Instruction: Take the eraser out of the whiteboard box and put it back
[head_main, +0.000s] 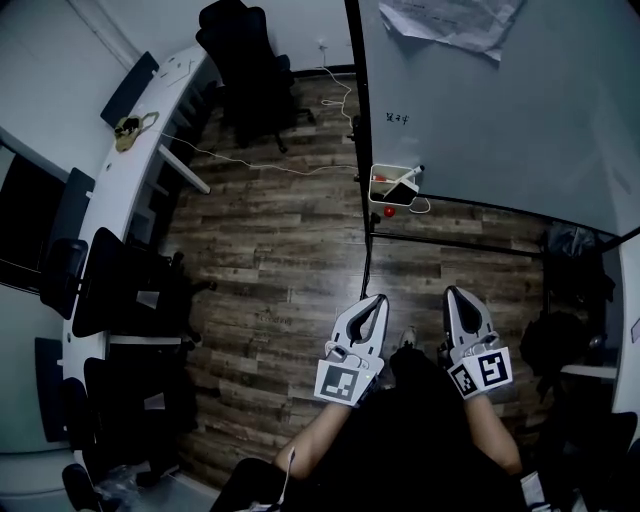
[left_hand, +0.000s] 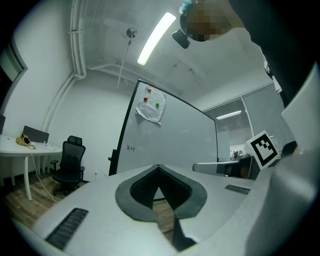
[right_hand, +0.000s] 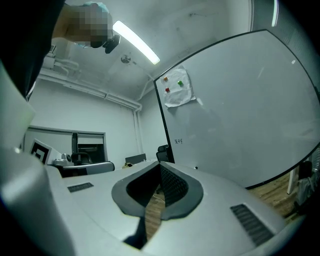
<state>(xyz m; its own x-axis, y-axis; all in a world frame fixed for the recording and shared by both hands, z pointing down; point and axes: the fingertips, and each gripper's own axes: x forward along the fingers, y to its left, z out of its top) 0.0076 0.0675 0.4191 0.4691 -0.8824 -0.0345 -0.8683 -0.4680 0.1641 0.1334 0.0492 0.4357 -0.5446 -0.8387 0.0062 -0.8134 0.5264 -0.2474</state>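
Note:
The white whiteboard box (head_main: 381, 190) hangs at the lower left corner of the whiteboard (head_main: 500, 110). A dark eraser (head_main: 403, 187) and a marker (head_main: 412, 172) stick out of it. My left gripper (head_main: 380, 298) and my right gripper (head_main: 455, 292) are held side by side above the wooden floor, well short of the box, both pointing toward the board. Each is shut with nothing between its jaws. In the left gripper view, the left gripper (left_hand: 159, 168) faces the whiteboard (left_hand: 170, 145). In the right gripper view, the right gripper (right_hand: 161, 165) has the whiteboard (right_hand: 235, 125) to its right.
A red magnet (head_main: 389, 211) sits on the frame just below the box. A curved white desk (head_main: 110, 190) with several black chairs (head_main: 125, 285) lines the left side. A black office chair (head_main: 245, 60) stands at the back, with a white cable (head_main: 250, 163) across the floor.

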